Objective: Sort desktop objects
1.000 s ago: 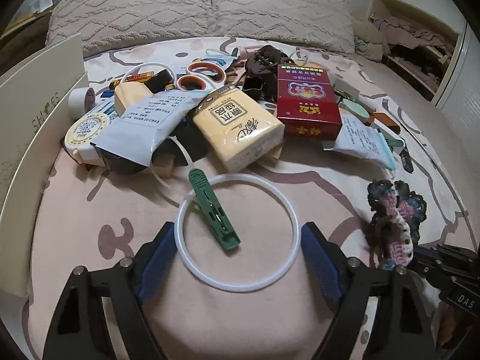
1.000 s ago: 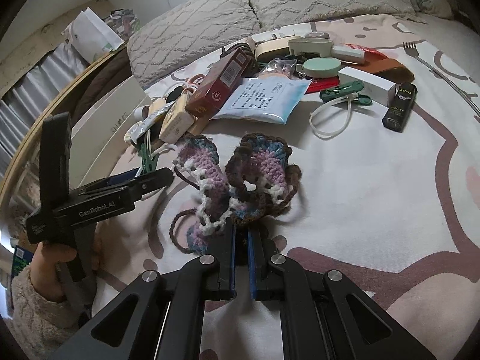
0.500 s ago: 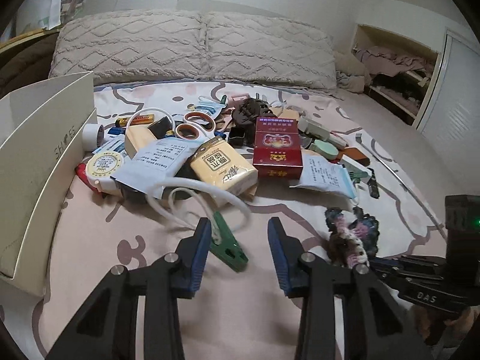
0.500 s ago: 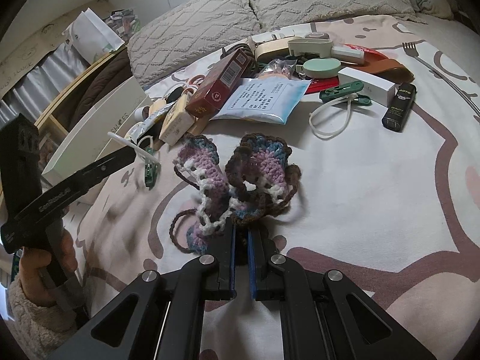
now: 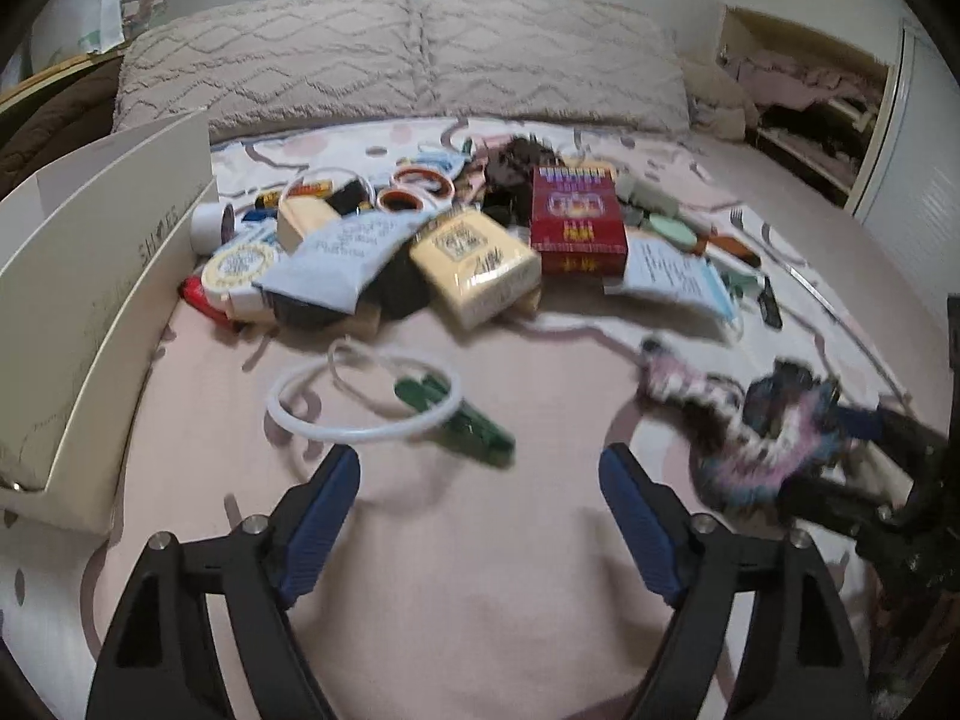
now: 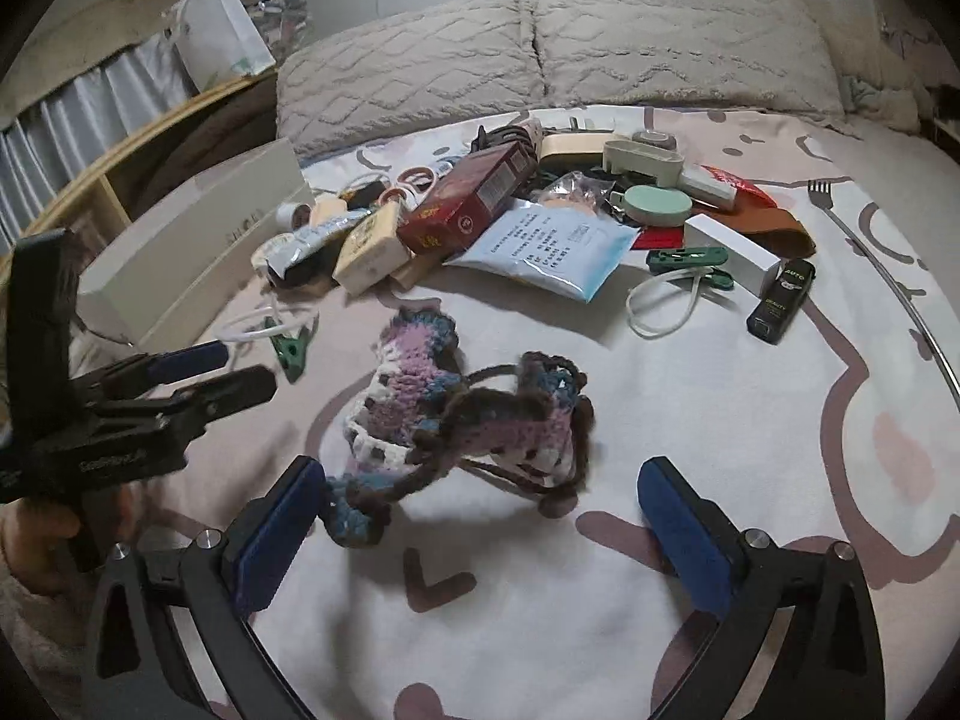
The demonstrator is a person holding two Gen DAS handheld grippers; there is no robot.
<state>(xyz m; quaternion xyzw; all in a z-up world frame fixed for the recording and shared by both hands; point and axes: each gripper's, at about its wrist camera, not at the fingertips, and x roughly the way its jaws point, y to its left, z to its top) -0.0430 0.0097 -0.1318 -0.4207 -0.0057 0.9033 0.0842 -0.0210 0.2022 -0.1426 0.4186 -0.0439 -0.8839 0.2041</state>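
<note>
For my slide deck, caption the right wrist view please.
Open right gripper over a crocheted piece on the bed.

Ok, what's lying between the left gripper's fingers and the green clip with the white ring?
Nothing: in the left wrist view, only bare pink bedsheet separates the open left gripper from the green clip and white ring.

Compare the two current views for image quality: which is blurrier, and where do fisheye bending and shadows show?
Left wrist view: motion-smeared throughout, worst on the crochet piece and green clip. Right wrist view: mostly crisper, print on the blue packet nearly legible, a soft shadow under the crochet piece. Both: fisheye bends the bed's far edge, corners blackened.
</note>
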